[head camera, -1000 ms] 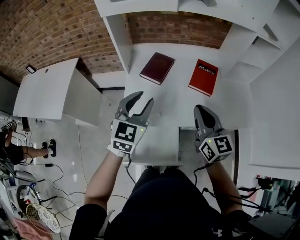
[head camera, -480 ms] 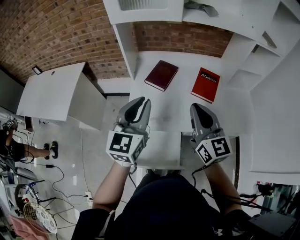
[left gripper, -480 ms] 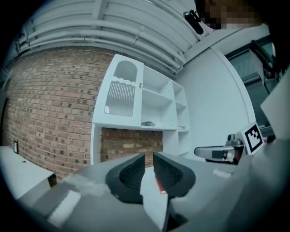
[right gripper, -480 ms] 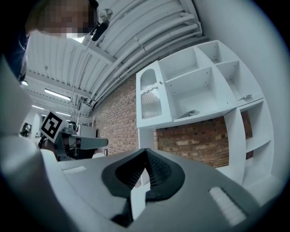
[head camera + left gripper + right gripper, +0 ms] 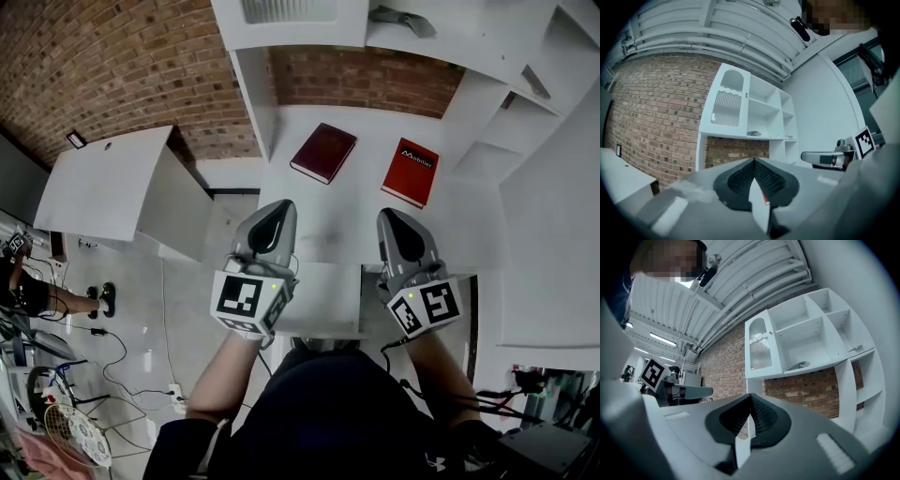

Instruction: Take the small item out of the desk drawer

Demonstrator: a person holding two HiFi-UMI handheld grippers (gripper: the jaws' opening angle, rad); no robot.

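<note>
In the head view, a white desk (image 5: 347, 220) stands against a brick wall. A white drawer-like panel (image 5: 319, 298) juts out from its front edge. I see no small item in any view. My left gripper (image 5: 282, 206) hovers over the desk's front left part, shut with nothing between its pads. My right gripper (image 5: 388, 216) hovers over the front right part, also shut and empty. In the left gripper view the left gripper (image 5: 753, 161) has its pads meeting. The right gripper (image 5: 750, 396) shows the same in its own view. Both point level toward the shelves.
A dark red book (image 5: 323, 151) and a bright red book (image 5: 409, 172) lie at the back of the desk. White shelves (image 5: 487, 56) rise behind and to the right. A white side table (image 5: 98, 183) stands at the left. Cables (image 5: 112, 342) lie on the floor.
The left gripper's jaws have gone from wide open to shut, with nothing caught. Both grippers stay over the desk's front edge, the left one now straighter.
</note>
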